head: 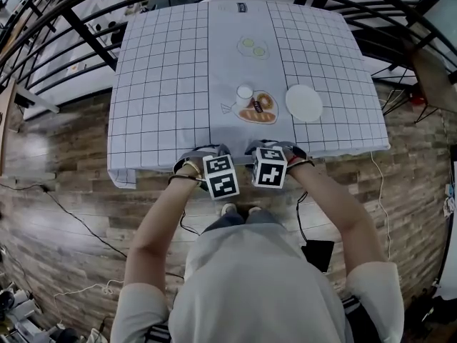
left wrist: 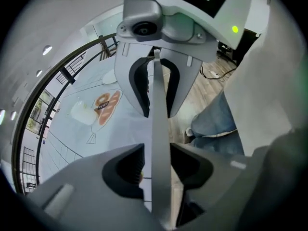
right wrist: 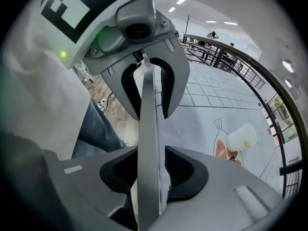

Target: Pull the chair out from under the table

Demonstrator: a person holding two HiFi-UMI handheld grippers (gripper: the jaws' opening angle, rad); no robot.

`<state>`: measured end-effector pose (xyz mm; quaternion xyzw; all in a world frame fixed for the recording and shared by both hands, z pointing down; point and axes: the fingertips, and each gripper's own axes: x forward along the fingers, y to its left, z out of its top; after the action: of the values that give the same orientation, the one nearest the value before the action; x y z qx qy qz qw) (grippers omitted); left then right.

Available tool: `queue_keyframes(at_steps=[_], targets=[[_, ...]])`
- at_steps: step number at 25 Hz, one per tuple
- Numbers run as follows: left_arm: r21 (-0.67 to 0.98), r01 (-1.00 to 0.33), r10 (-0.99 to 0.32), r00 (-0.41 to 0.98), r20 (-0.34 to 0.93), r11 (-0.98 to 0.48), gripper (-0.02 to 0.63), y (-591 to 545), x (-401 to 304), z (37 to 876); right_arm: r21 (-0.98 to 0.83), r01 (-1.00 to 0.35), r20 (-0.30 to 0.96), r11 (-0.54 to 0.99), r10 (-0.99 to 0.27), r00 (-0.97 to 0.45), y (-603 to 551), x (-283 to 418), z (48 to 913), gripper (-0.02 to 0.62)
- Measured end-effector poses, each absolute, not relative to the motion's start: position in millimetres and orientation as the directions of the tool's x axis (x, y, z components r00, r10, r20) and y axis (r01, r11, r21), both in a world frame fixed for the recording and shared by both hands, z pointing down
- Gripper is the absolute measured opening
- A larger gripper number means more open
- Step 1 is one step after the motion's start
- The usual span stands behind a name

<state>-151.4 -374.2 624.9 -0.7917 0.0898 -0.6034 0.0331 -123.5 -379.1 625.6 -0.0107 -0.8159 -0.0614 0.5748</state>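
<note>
Grey chair rail (left wrist: 159, 129), seen edge-on, runs between the jaws of my left gripper (left wrist: 158, 152). These jaws stand apart, with a dark gap on either side of the rail and the pads clear of it. My right gripper (right wrist: 149, 150) straddles the same chair rail just beside the left, its jaws likewise spread wide and not pressing. Both grippers point steeply down at the near edge of the tabletop (head: 164, 84), which is covered in gridded white cloth; the chair rail lies along that edge. Farther in on the tabletop, a white cup (head: 245, 91) stands just beside brown bread (head: 258, 108), and a white plate (head: 304, 102) lies near them. Plank floor (head: 64, 191) surrounds the scene.
</note>
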Motion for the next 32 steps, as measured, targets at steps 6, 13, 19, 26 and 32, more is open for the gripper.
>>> queue_keyframes(at_steps=[6,13,19,26,32], targets=[[-0.136,-0.054,-0.144,0.220,0.965,-0.989,0.164,-371.6,-145.9,642.8,0.101,0.149,0.951,0.984,-0.051,-0.305,-377.3,-127.2,643.9,0.123],[-0.131,-0.028,-0.134,0.182,0.974,-0.991,0.149,-372.8,-145.1,658.3,0.083,0.157,0.959,0.984,-0.037,-0.280,-378.4,-129.0,650.8,0.083],[-0.122,-0.022,-0.124,0.155,0.980,-0.992,0.135,-373.1,-147.2,660.0,0.090,0.151,0.963,0.984,-0.047,-0.267,-378.6,-128.9,651.0,0.075],[-0.160,0.010,-0.157,0.136,0.978,-0.987,0.093,-374.2,-148.6,662.1,0.103,0.162,0.962,0.981,-0.057,-0.266,-378.1,-128.2,652.1,0.074],[-0.161,0.010,-0.158,0.141,0.977,-0.987,0.089,-374.4,-147.8,661.4,0.105,0.164,0.961,0.981,-0.058,-0.270,-378.2,-128.2,651.3,0.074]])
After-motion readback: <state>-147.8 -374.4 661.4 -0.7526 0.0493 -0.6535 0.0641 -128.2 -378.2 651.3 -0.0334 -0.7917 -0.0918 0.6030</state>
